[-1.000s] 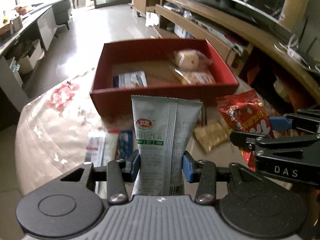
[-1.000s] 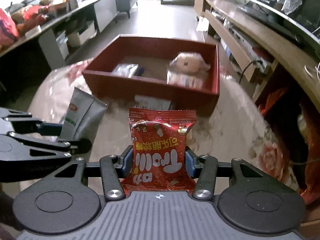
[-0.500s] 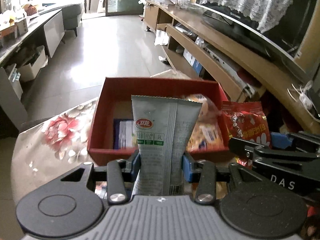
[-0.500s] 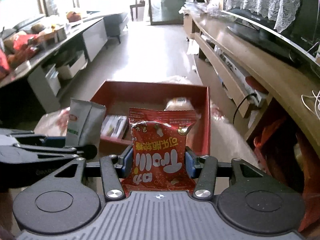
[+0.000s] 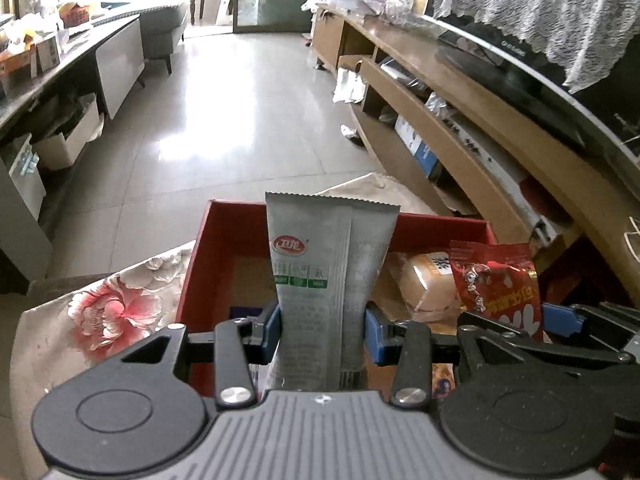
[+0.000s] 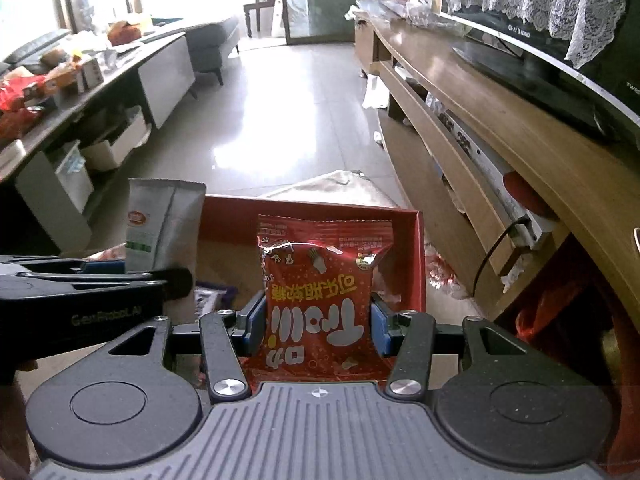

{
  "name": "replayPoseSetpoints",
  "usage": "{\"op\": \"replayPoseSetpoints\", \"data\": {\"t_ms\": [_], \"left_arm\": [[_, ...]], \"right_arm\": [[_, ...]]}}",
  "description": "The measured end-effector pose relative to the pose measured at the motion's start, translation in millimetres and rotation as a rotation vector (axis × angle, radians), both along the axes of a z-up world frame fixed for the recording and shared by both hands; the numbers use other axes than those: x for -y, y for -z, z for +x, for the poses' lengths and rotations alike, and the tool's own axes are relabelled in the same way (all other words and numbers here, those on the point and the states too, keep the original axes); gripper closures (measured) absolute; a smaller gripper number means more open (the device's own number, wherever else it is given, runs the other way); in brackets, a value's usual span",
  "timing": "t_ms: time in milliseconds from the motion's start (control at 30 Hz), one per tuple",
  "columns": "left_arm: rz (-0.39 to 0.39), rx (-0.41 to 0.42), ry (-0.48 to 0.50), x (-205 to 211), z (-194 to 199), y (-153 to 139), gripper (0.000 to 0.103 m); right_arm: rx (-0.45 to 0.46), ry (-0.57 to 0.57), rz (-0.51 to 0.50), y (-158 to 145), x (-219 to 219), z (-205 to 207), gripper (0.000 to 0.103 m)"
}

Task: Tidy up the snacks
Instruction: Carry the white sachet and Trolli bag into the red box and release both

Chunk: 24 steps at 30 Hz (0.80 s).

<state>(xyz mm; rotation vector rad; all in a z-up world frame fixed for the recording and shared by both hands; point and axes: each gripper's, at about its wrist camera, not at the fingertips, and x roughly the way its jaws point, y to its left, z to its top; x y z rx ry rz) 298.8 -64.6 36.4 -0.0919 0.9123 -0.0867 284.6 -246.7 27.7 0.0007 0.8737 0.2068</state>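
Both my tools have come up over the red box (image 5: 440, 228) since a second ago. My left tool (image 5: 323, 330) pinches the grey pouch (image 5: 320, 276) upright; my right tool (image 6: 318, 320) pinches the red packet (image 6: 320, 280). Floral counter (image 5: 80, 320) lies at 9 o'clock, tiled floor (image 5: 240, 100) at 12, wooden shelves (image 6: 500, 140) at 2.

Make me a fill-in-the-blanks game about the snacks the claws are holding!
1. The left claw grips a ____ packet.
2. The right claw grips a ____ bag.
3. Both snacks are held over a red ____.
4. The tablecloth shows a pink ____.

Missing words: grey; red; box; flower
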Motion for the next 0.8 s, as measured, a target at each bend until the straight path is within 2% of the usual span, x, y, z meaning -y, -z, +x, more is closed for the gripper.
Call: {"op": "replayPoseSetpoints", "data": {"t_ms": [200, 800], "left_arm": [[0.019, -0.032, -0.016, 0.6, 12.6, 15.9, 0.057], [0.042, -0.092, -0.027, 0.9, 27.9, 40.1, 0.057]], "right_arm": [[-0.034, 0.008, -0.013, 13.6, -0.9, 14.4, 0.044], [-0.097, -0.008, -0.042, 42.0, -12.1, 36.6, 0.043]]}}
